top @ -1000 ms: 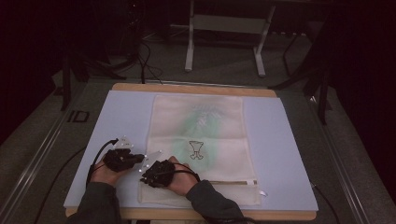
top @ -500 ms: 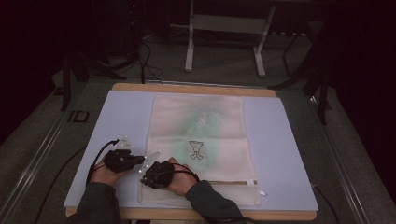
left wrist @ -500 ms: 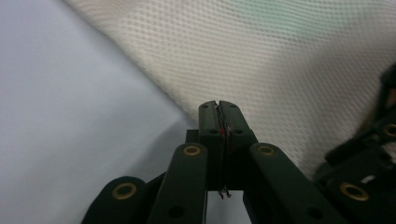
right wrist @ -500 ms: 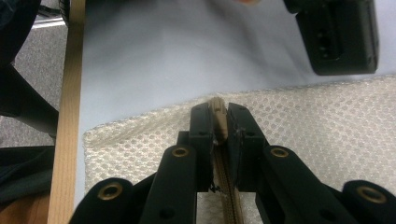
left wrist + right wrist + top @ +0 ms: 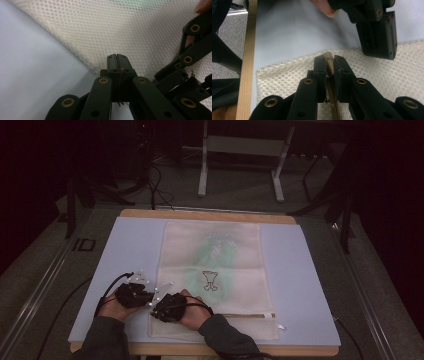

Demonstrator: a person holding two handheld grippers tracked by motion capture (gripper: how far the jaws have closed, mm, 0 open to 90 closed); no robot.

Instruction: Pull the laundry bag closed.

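— Two grippers sit close together at the near left corner of the mesh bag [image 5: 215,270], which lies flat on the blue mat [image 5: 300,270]. What is the right gripper [image 5: 328,62] doing?

— Its jaws are pressed together on the tan zipper pull [image 5: 328,65] at the end of the bag's zipper [image 5: 335,105]. The zipper tape runs back from the pull between the jaws toward the camera.

— And the left gripper [image 5: 116,58]?

— Its jaws meet with no gap, right at the bag's edge. A thin sliver shows in the seam between them, but I cannot tell whether mesh is actually caught there.

— How do the two stand to each other?

— In the right gripper view, the left gripper's closed tip comes down onto the mesh just beyond and to the right of the right gripper's jaws. In the high view the left hand [image 5: 112,306] and right hand [image 5: 192,312] are side by side, nearly touching.

— What lies beside them?

— Bare blue mat on the left gripper's outer side, and the wooden table edge [image 5: 247,75] beyond the mat.
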